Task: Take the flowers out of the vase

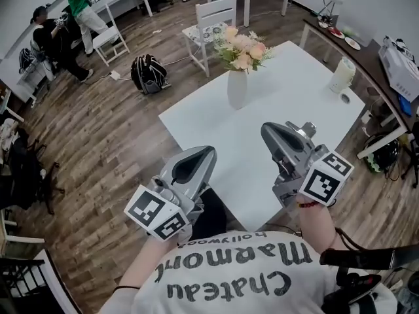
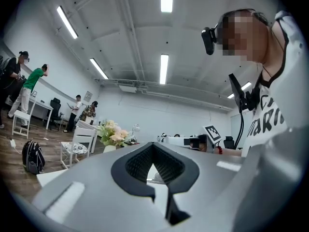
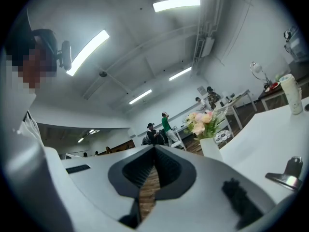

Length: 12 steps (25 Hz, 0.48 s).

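A white vase (image 1: 237, 89) of pink and peach flowers (image 1: 243, 48) stands upright at the far side of the white table (image 1: 288, 84). My left gripper (image 1: 209, 151) is held at the table's near edge, shut and empty. To its right, over the tabletop, my right gripper (image 1: 266, 130) is also shut with nothing between its jaws. Both point toward the vase and stay well short of it. In the left gripper view the flowers (image 2: 112, 132) show far off, left of the shut jaws. The right gripper view has the flowers (image 3: 201, 122) and vase (image 3: 211, 147) to the right of its shut jaws.
A white jug (image 1: 342, 75) stands near the table's right edge. Behind the vase is a white chair (image 1: 215, 17). A black backpack (image 1: 149, 72) lies on the wooden floor at the left. People (image 1: 64, 26) stand at the back left, and a counter (image 1: 366, 51) runs along the right.
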{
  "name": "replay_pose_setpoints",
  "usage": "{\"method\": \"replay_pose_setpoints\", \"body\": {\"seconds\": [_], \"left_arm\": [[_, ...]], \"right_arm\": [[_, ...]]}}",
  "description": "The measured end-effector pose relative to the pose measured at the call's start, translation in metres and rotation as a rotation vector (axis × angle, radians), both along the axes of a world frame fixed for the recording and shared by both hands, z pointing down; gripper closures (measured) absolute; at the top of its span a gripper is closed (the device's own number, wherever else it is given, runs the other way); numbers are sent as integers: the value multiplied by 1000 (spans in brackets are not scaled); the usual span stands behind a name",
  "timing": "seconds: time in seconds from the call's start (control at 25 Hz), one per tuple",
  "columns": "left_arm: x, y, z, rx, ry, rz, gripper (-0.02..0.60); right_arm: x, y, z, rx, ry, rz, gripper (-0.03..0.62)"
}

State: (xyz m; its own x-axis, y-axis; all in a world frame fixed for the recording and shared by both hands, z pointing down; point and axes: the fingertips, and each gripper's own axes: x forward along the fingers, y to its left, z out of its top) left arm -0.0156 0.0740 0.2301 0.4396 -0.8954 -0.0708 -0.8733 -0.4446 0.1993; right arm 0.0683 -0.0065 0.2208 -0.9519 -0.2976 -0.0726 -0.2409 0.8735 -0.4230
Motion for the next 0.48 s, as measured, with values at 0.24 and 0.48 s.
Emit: {"method": "replay_pose_setpoints", "body": {"seconds": [0.24,0.48], "left_arm": [[-17,-58,17,1,19,87,575],[-26,-127,57,-59,-72,187,575]], "right_arm": [[-18,-33,22,-27,18,58,579],[-39,-84,52,-77,37,140,579]]}}
